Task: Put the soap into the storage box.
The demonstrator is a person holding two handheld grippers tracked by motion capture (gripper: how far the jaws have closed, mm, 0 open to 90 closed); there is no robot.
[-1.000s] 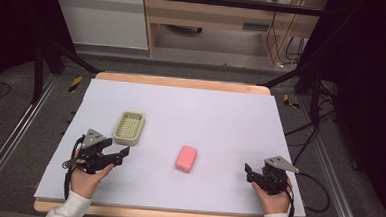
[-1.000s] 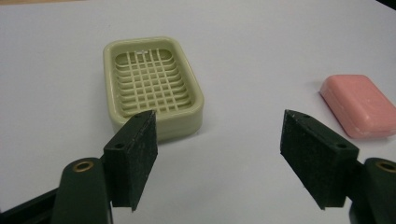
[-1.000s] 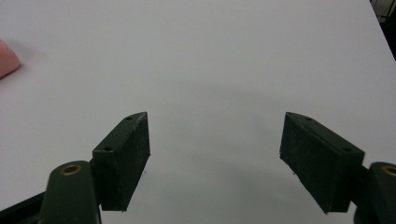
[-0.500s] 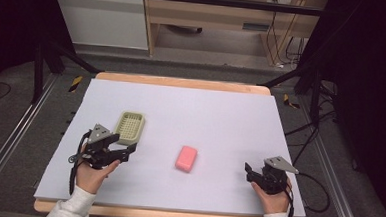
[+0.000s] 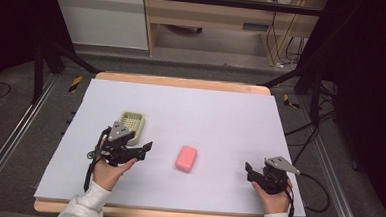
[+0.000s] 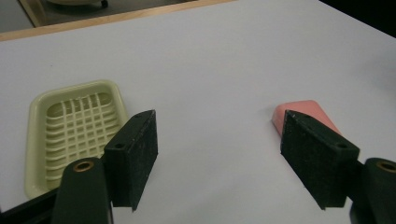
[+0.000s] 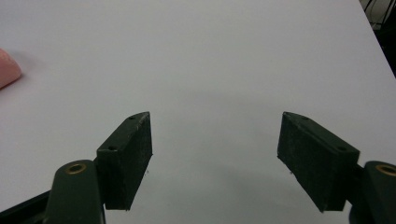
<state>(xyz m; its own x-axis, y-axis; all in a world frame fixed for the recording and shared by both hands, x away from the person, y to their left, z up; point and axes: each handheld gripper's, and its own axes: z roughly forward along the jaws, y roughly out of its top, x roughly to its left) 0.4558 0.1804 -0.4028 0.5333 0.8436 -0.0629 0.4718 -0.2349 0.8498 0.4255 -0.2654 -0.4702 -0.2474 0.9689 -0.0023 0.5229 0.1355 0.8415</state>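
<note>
A pink bar of soap lies on the white sheet near the middle of the table. Left of it and a little farther back sits a pale yellow-green soap dish with a slatted floor. My left gripper hovers just in front of the dish, jaws open and empty, pointing toward the soap. In the left gripper view the dish is at the left and the soap peeks from behind the right jaw of my left gripper. My right gripper rests near the front right corner; its jaws have just been closing, stand open with nothing between them, and the soap is far left.
The white sheet covers a wooden table whose edge shows at the back. Black frame legs and cables flank the table. A wooden shelf unit stands behind it.
My left gripper has moved right and a little away from the person, coming up beside the soap dish. The right hand has stayed where it was. Soap and dish are unmoved.
</note>
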